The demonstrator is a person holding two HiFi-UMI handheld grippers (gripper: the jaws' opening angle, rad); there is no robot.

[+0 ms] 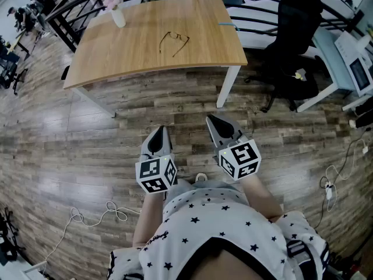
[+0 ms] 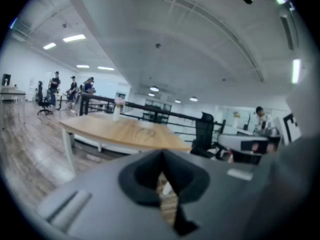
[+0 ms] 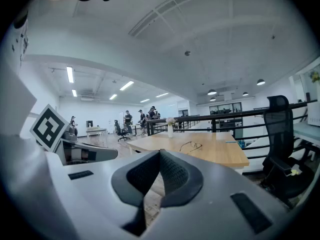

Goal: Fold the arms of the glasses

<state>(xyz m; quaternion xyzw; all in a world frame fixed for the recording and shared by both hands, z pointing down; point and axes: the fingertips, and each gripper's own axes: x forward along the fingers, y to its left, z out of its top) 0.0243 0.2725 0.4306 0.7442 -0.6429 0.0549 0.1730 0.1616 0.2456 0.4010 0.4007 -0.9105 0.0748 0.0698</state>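
A pair of thin-rimmed glasses [image 1: 175,41] lies with its arms spread near the middle of the wooden table [image 1: 140,54]. Both gripper views also catch the glasses [image 2: 146,134] [image 3: 190,146] from far off, lying on the table [image 2: 107,128] [image 3: 217,153]. My left gripper [image 1: 158,132] and right gripper [image 1: 211,120] hang side by side over the floor, well short of the table's near edge. Both point toward it. In its own view each gripper [image 2: 161,156] [image 3: 160,154] has its jaws closed tip to tip with nothing between them.
A white vase [image 1: 118,16] with pink flowers stands at the table's far left. A black office chair [image 1: 294,45] sits right of the table, beside a white desk [image 1: 344,54]. A black railing [image 1: 76,4] runs behind. Cables [image 1: 96,214] lie on the wooden floor. People [image 3: 127,118] stand far back.
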